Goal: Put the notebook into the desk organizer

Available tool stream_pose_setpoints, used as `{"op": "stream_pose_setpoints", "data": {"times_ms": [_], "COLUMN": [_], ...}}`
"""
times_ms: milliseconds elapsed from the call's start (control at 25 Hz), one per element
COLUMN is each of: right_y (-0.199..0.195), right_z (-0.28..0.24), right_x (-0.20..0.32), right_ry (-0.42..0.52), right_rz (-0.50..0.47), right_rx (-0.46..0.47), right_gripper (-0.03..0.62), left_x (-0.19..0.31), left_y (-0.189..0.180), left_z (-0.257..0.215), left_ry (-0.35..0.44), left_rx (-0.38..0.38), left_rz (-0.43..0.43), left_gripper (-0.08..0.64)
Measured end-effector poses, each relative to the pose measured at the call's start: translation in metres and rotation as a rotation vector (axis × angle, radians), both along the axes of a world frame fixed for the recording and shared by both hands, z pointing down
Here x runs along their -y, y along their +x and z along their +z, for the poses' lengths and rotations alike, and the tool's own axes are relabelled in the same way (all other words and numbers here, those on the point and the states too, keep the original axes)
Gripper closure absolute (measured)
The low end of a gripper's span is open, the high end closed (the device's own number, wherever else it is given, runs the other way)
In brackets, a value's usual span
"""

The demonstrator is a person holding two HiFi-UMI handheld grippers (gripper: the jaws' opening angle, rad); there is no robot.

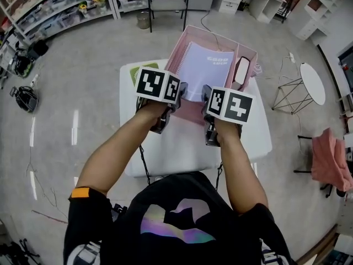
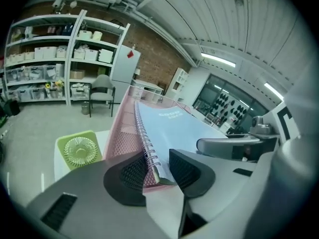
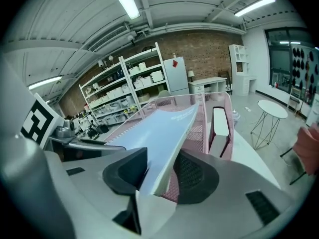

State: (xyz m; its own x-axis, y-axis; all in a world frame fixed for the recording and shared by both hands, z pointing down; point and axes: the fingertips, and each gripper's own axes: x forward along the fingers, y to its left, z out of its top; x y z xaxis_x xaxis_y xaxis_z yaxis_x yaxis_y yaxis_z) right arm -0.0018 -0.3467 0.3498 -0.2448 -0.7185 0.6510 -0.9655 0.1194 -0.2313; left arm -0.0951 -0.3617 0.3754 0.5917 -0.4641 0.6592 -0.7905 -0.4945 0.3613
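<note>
The pale blue spiral-bound notebook (image 1: pixel 205 69) lies slanted in the large compartment of the pink wire-mesh desk organizer (image 1: pixel 175 57), which stands on the white surface (image 1: pixel 182 148). The left tongs (image 2: pixel 158 167) and right tongs (image 3: pixel 160 172) stand parted. Each has a near corner of the notebook loose between its pads.
</note>
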Motion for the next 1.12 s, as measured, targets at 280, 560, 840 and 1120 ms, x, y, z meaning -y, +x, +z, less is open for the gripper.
{"op": "stream_pose_setpoints", "data": {"times_ms": [280, 560, 840, 1120], "right_y": [0.008, 0.016, 0.001, 0.009], "right_z": [-0.002, -0.005, -0.001, -0.015], "right_x": [-0.016, -0.028, -0.010, -0.006], "right_ry": [0.007, 0.077, 0.065, 0.109], "right_rz": [0.035, 0.042, -0.011, -0.004], "right_rx": [-0.105, -0.277, -0.398, -0.498], "right_gripper": [0.404, 0.356, 0.348, 0.284], "left_x": [-0.009, -0.011, -0.027, -0.034], "left_y": [0.001, -0.012, -0.015, -0.018], "left_z": [0.007, -0.007, -0.011, -0.016], "left_ry": [0.019, 0.190, 0.278, 0.309], "left_rx": [-0.010, 0.115, 0.180, 0.138], "left_rz": [-0.042, -0.062, -0.066, -0.076], "left_gripper": [0.389, 0.331, 0.331, 0.331]}}
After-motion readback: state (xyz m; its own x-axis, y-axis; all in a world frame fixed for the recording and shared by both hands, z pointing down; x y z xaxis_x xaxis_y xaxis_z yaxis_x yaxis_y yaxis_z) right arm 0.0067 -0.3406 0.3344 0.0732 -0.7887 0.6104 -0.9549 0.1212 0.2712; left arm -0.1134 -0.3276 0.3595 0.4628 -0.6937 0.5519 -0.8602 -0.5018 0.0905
